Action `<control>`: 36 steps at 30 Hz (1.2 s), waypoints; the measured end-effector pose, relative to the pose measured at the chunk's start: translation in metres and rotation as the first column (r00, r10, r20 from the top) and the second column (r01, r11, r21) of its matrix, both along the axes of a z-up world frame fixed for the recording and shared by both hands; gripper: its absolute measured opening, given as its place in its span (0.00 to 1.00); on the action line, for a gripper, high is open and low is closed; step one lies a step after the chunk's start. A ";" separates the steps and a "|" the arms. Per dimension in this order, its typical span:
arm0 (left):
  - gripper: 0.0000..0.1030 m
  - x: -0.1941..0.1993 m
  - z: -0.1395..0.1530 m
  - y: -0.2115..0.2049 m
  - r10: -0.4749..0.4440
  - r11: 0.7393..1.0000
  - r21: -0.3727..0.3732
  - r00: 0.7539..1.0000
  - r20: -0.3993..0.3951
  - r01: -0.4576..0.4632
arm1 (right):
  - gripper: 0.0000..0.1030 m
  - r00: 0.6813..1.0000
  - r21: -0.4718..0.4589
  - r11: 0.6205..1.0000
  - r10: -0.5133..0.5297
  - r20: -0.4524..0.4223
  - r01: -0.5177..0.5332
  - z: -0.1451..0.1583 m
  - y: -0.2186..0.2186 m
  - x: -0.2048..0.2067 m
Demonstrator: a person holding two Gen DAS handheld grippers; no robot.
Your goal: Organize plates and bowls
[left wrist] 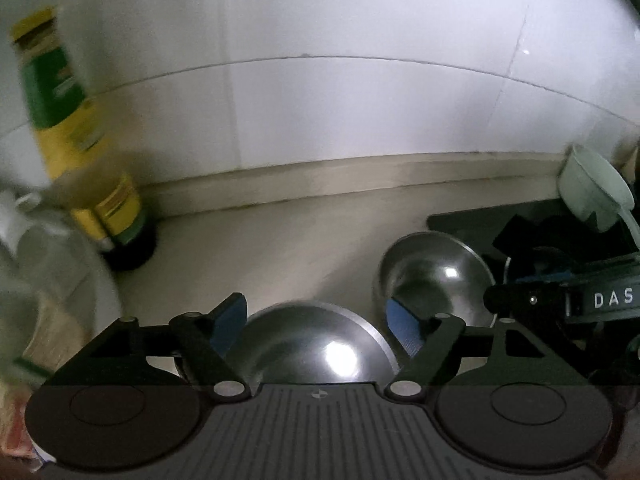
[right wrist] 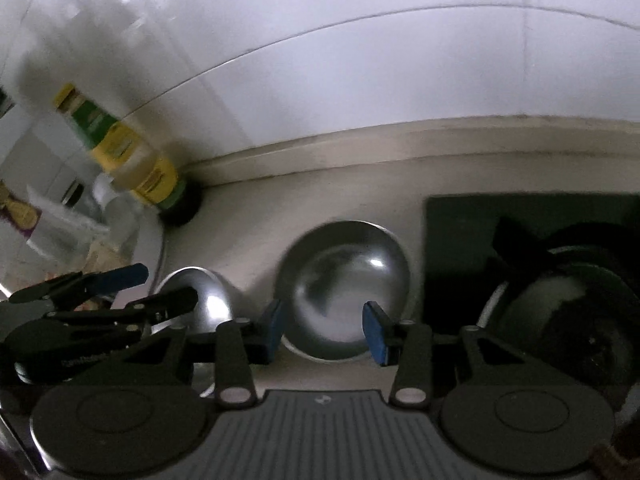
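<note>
Left wrist view: left gripper (left wrist: 316, 320) fingers apart, nearer bowl (left wrist: 316, 344) directly between them. Right gripper (right wrist: 324, 330), fingers likewise apart, faces farther bowl (right wrist: 344, 284) just ahead.

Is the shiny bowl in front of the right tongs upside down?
No, the steel bowl sits right way up on the counter, its hollow inside showing between the open right tongs.
</note>
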State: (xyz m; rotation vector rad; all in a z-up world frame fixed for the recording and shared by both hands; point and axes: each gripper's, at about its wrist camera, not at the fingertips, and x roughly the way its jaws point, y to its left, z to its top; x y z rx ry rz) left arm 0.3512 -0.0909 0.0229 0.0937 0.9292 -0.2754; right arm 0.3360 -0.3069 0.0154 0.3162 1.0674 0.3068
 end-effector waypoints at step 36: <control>0.73 0.053 -0.074 -0.059 -0.157 0.981 0.103 0.983 -0.098 0.166 | 0.39 0.995 0.059 0.997 -0.042 -0.095 0.048 -0.057 -0.012 0.019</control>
